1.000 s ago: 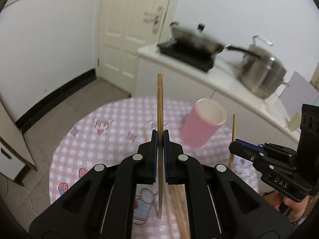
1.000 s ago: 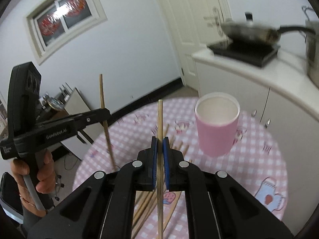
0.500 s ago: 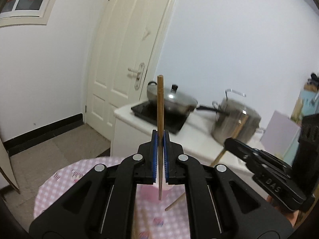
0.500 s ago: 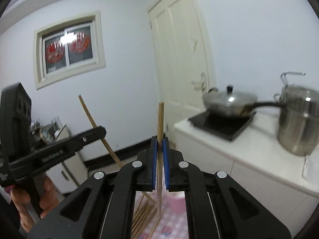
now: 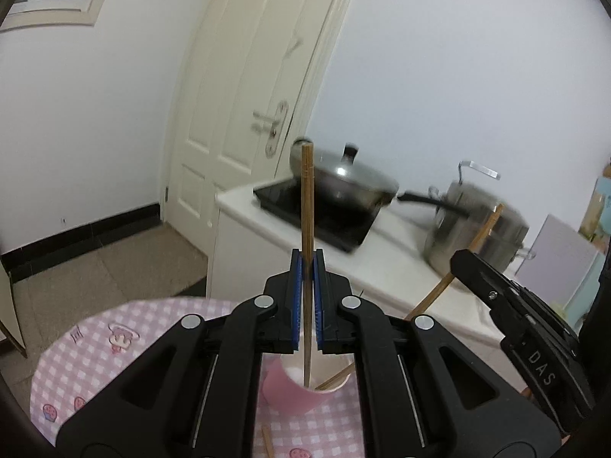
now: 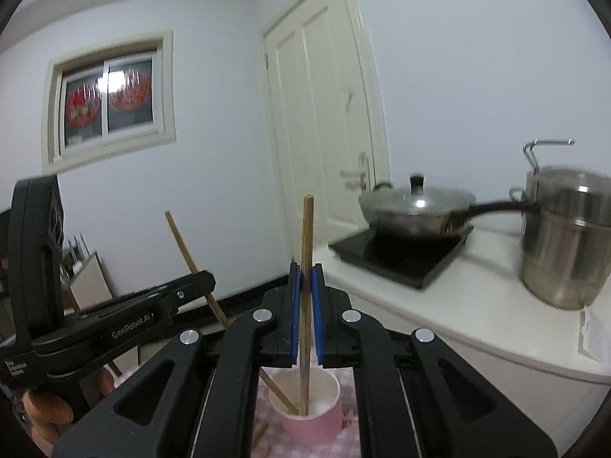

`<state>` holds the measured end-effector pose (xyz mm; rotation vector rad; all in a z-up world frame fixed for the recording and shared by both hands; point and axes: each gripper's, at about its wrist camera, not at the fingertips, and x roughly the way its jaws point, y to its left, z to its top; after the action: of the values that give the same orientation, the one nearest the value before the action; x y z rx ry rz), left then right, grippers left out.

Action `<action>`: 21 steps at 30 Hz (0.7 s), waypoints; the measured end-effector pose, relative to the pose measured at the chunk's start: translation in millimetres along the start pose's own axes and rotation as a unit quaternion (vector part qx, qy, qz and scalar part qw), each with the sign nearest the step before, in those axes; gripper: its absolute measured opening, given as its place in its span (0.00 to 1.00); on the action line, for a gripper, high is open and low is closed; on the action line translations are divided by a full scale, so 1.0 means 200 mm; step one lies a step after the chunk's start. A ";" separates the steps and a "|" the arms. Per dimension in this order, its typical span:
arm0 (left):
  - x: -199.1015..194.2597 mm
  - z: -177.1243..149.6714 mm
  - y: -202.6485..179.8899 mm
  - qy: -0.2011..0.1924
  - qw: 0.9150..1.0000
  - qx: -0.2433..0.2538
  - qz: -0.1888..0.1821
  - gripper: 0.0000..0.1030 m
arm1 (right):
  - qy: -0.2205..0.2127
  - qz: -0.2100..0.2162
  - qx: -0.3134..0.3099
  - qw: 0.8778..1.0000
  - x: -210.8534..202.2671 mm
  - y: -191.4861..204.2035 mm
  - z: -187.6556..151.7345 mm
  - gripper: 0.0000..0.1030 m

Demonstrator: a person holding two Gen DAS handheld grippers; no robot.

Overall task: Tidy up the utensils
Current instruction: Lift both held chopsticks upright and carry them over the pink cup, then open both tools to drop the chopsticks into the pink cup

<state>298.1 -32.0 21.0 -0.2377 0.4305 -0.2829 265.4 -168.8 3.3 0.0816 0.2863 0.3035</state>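
Note:
In the left wrist view my left gripper (image 5: 307, 263) is shut on a wooden chopstick (image 5: 306, 198) that stands upright, its lower tip inside the pink cup (image 5: 294, 393) on the table. At the right, my right gripper (image 5: 460, 263) grips a second chopstick (image 5: 485, 229) that slants down into the same cup. The right wrist view shows the right gripper (image 6: 305, 278) shut on its upright chopstick (image 6: 307, 229), whose lower end is in the cup (image 6: 309, 425). At the left, the left gripper (image 6: 206, 280) holds the slanted chopstick (image 6: 183, 244), which also reaches into the cup.
The round table has a pink checked cloth (image 5: 95, 351), with a loose chopstick (image 5: 267, 439) in front of the cup. Behind stands a white counter (image 5: 382, 255) bearing a black hob, a lidded pan (image 5: 343, 183) and a steel pot (image 6: 565, 236). A hand (image 6: 46, 412) grips the left handle.
Both grippers rose and tipped upward, so the views swung from the table to the wall and counter. Each held chopstick's lower end now sits in the pink cup.

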 end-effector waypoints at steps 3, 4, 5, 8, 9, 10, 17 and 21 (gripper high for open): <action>0.07 -0.06 0.01 0.023 1.000 0.006 0.006 0.06 | 0.028 0.002 0.002 1.000 0.06 -0.02 -0.07 0.05; 0.09 -0.08 0.02 0.032 0.999 0.009 0.007 0.06 | 0.037 0.005 0.005 0.999 0.08 -0.02 -0.10 0.05; 0.11 -0.10 0.02 0.042 0.999 0.012 0.009 0.06 | 0.045 0.007 0.008 0.999 0.10 -0.03 -0.12 0.05; 0.12 -0.14 0.04 0.054 0.998 0.017 0.013 0.06 | 0.060 0.012 0.016 0.998 0.10 -0.03 -0.16 0.05; 0.12 -0.15 0.04 0.057 0.998 0.017 0.014 0.06 | 0.062 0.012 0.017 0.998 0.10 -0.03 -0.17 0.05; 0.12 -0.15 0.04 0.062 0.998 0.018 0.013 0.06 | 0.062 0.011 0.018 0.998 0.09 -0.03 -0.17 0.05; 0.12 -0.18 0.06 0.090 0.996 0.023 0.011 0.33 | 0.084 0.021 0.030 0.996 0.08 -0.03 -0.19 0.06; 0.04 -0.17 0.06 0.070 0.997 0.022 0.014 0.64 | 0.088 0.019 0.033 0.995 0.05 -0.02 -0.18 0.27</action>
<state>292.5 -28.2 -15.3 -0.1693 0.5643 -0.2827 264.1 -168.1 -34.9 0.1265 0.4703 0.3401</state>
